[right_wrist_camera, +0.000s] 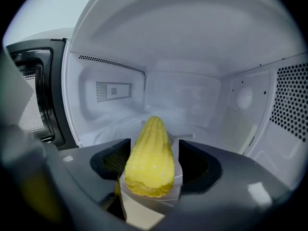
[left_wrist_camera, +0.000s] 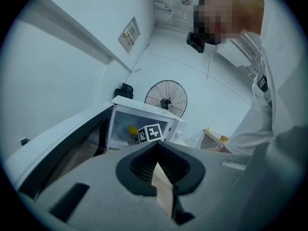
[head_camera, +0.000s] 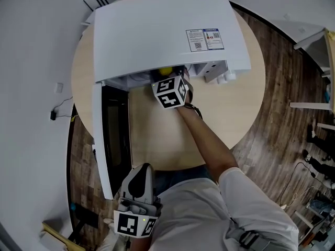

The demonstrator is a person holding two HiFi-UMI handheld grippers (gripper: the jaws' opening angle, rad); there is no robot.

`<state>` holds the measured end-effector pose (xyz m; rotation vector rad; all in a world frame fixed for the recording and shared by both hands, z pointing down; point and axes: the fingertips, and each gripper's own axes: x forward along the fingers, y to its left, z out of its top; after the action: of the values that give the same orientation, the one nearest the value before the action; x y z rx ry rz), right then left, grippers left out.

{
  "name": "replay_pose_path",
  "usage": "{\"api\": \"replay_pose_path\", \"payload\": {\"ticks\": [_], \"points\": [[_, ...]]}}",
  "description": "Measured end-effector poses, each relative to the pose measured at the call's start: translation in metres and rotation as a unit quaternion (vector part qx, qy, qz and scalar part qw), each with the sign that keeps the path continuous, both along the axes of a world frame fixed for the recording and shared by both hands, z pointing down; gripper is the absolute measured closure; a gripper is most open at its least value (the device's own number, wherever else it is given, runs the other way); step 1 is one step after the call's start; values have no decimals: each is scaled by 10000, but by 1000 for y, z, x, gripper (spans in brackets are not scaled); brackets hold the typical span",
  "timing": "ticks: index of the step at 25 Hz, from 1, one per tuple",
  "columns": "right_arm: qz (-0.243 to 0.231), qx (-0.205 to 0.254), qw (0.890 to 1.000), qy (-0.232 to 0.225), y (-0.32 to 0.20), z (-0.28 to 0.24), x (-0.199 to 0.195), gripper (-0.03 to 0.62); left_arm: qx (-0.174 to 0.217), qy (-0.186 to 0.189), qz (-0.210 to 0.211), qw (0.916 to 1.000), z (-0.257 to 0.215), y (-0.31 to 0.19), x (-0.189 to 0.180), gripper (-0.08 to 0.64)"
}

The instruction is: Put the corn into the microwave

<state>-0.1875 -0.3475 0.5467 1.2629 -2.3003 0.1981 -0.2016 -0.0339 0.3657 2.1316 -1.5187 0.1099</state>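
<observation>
Corn fills the lower middle of the right gripper view, blunt end toward the lens and tip aimed into the microwave. It lies between the jaws of the right gripper, which stand wide on either side of it. They look slack around it rather than pinching, though the pale pad under the cob hides whether anything touches there. Whether the corn rests on the cavity floor I cannot tell.

In the head view a yellow spot shows just under the microwave's front edge, upper centre, and the door hangs open down the left. At the bottom of that view sits the left gripper, well apart from the oven, its jaws closed together on nothing.

I judge this to be the release step. Next the right gripper should back straight out of the opening without dragging the corn along.
</observation>
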Motion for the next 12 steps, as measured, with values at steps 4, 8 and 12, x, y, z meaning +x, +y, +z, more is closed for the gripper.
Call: {"api": "replay_pose_path", "payload": {"ticks": [4,8,12], "points": [[22,35,10000,-85,2,-7,3,278,54,62,65,9999,-5,1,-1,571],[31,66,9999,-107,8,-13,5,278,93,87,75,9999,-7,2,-3,571],[15,74,9999,-130,12,-18,8,278,147,124,152,9997,-10,5,0,571]]}}
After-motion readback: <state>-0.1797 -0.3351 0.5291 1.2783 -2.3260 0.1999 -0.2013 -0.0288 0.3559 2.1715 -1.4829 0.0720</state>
